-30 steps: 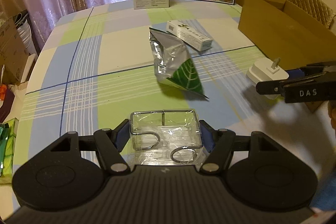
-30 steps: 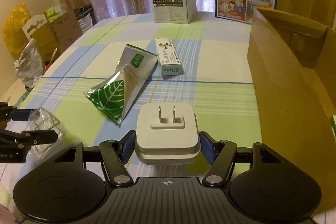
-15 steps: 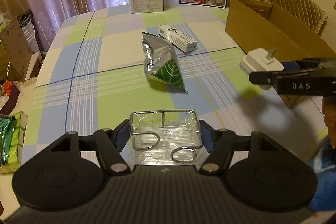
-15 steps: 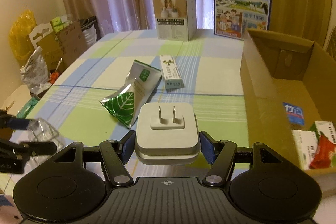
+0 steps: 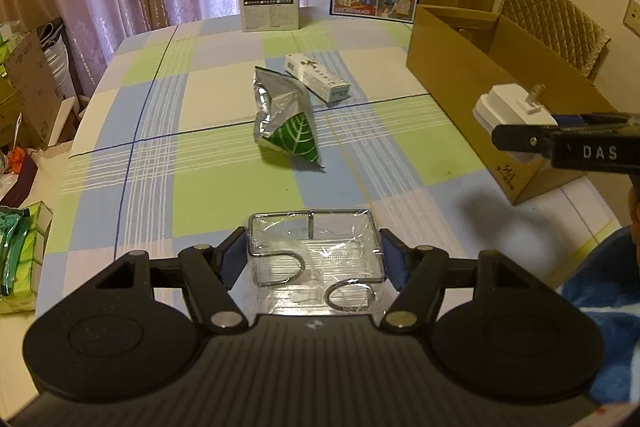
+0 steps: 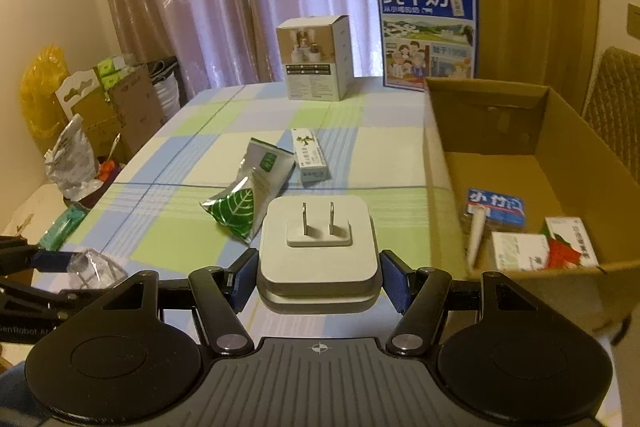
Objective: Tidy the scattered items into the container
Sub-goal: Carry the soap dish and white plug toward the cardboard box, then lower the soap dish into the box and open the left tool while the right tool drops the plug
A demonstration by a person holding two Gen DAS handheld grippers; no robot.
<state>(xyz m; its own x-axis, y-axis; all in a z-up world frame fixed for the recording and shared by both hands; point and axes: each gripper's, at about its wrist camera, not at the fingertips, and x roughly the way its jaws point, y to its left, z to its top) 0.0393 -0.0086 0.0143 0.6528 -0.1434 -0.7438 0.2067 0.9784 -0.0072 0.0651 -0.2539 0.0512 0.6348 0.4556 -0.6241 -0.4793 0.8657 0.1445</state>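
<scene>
The right gripper [image 6: 318, 277] is clamped on a white plug [image 6: 318, 247], carried above the table [image 6: 192, 195] just left of the box [image 6: 500, 171]; the left gripper [image 5: 314, 263] is clamped on a clear packet [image 5: 316, 263] of wire hooks, also off the table; to do this well, each load should clear the near cardboard wall, hang over the bare floor of the box, then be let go low; the plug is hard, smooth, square with rounded corners and two metal prongs up; the packet is crinkly film, likely slippery; a foil pouch [image 5: 286, 119] and a slim carton [image 5: 318, 83] lie side by side mid-table, not yet collected
</scene>
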